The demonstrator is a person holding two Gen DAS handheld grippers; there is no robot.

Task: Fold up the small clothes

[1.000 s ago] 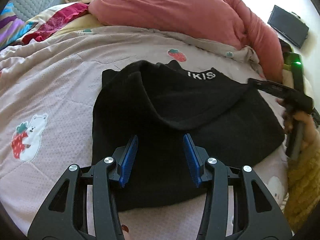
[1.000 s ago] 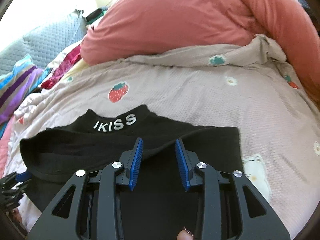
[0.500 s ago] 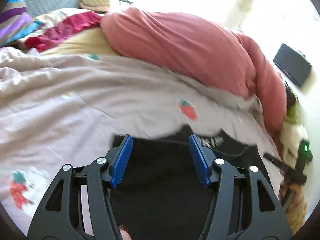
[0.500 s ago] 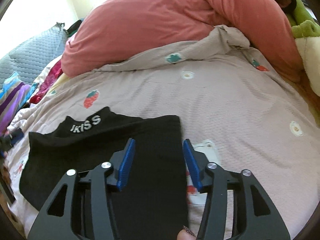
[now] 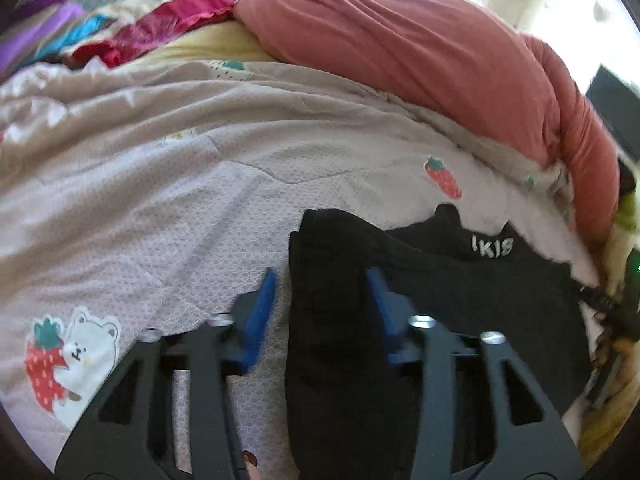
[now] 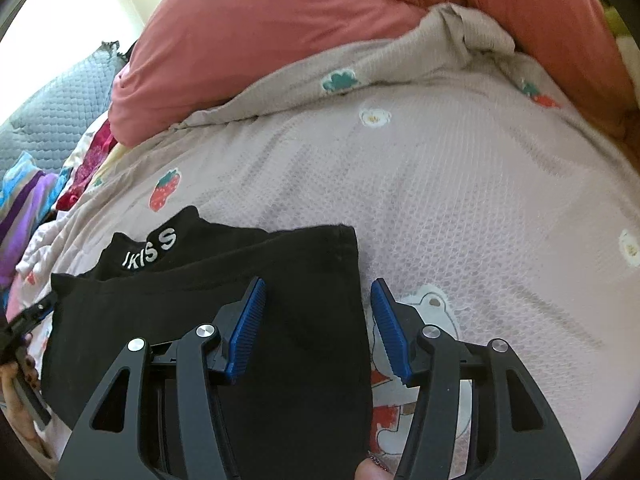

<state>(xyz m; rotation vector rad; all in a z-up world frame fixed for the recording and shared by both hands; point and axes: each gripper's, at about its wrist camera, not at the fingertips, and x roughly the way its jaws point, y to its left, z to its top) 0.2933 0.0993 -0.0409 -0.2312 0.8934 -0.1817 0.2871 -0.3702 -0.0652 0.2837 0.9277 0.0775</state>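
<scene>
A small black garment (image 5: 440, 304) with white "IKISS" lettering on its collar lies partly folded on the pink quilted bedspread (image 5: 160, 208). My left gripper (image 5: 322, 304) is open and straddles the garment's left edge, one blue pad over the bedspread and one over the cloth. In the right wrist view the garment (image 6: 200, 312) fills the lower left. My right gripper (image 6: 318, 316) is open and straddles its right edge. Neither holds anything.
A big salmon duvet (image 5: 420, 60) is heaped along the far side of the bed. Colourful folded cloths (image 5: 120, 28) lie at the far left. A grey quilted cushion (image 6: 56, 116) stands at the left. The other hand-held gripper (image 6: 24, 320) shows at the left edge.
Both grippers have shifted outward from the garment's middle to its side edges, the left one leftward and the right one rightward. Both jaws have widened slightly. The garment lies as before.
</scene>
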